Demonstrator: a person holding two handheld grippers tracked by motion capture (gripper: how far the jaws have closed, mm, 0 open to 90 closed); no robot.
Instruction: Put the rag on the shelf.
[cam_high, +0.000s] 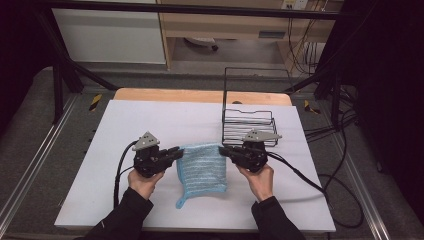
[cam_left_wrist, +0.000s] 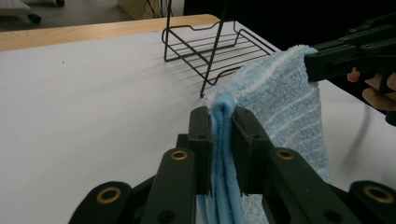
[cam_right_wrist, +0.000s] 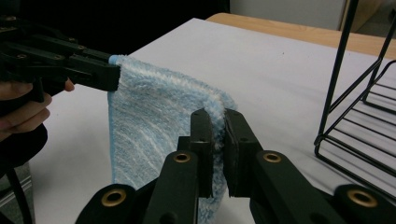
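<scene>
A light blue striped towel (cam_high: 202, 170) hangs between my two grippers above the white table top (cam_high: 125, 125), its lower part with a small loop trailing toward the near edge. My left gripper (cam_high: 178, 151) is shut on the towel's left top corner; in the left gripper view the folded blue edge (cam_left_wrist: 223, 140) is pinched between the jaws. My right gripper (cam_high: 221, 150) is shut on the right top corner, with the fluffy edge (cam_right_wrist: 218, 121) squeezed between its jaws. In each gripper view the other gripper holds the far corner of the towel.
A black wire rack (cam_high: 248, 122) with a tall back frame stands at the back right of the table, just behind my right gripper. Cables trail from both grippers off the table. A wooden strip (cam_high: 200, 95) borders the far edge.
</scene>
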